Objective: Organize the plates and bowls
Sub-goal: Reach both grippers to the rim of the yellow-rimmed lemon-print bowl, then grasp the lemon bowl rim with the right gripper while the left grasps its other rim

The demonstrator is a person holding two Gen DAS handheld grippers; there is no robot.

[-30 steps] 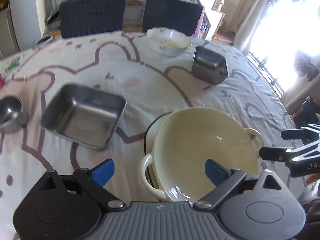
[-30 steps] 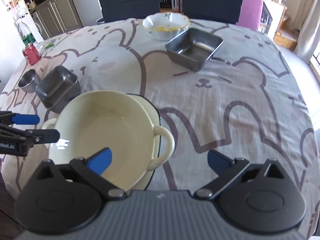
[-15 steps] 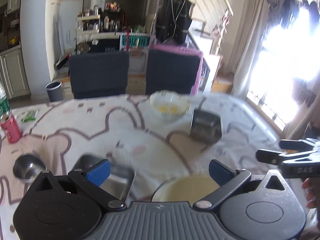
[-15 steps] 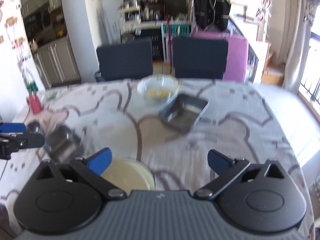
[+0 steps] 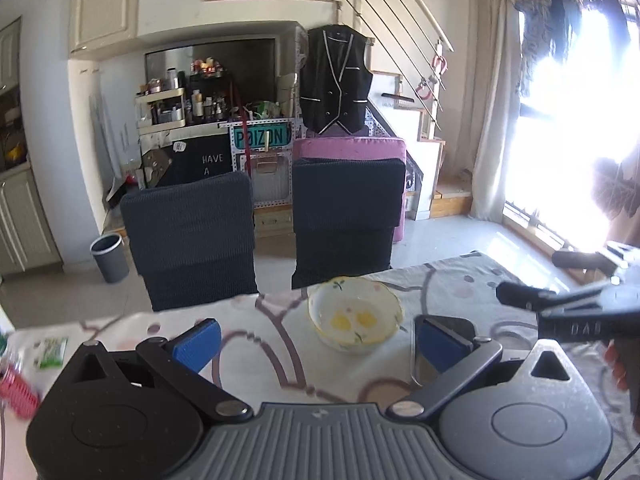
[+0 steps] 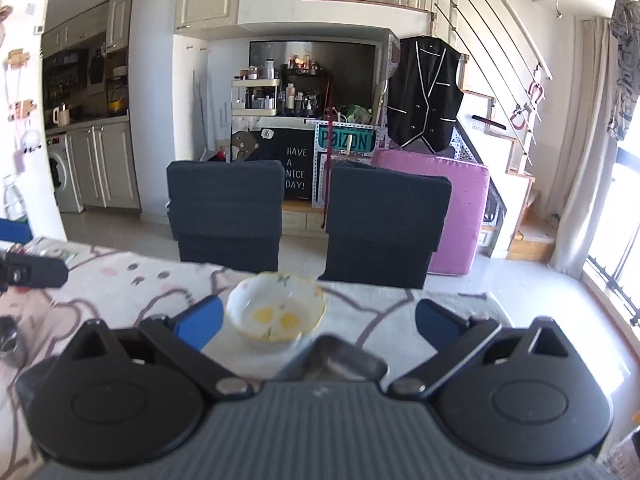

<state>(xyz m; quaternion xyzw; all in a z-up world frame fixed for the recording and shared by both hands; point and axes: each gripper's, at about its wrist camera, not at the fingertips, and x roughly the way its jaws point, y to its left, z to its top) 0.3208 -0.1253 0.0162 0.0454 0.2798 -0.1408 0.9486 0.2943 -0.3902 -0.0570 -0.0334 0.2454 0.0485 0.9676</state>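
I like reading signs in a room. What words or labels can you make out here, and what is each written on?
"HAVE A NICE DAY!": black letter board behind the chairs.
"POIZON": teal plate beside the board.
"DAB", rest cut off: right gripper, seen from the left.
Red can and green packet: print too blurred to read.

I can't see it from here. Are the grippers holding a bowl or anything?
No, nothing is held. The left gripper and the right gripper are both open and empty, raised above the table, with the flowered bowl beyond them.
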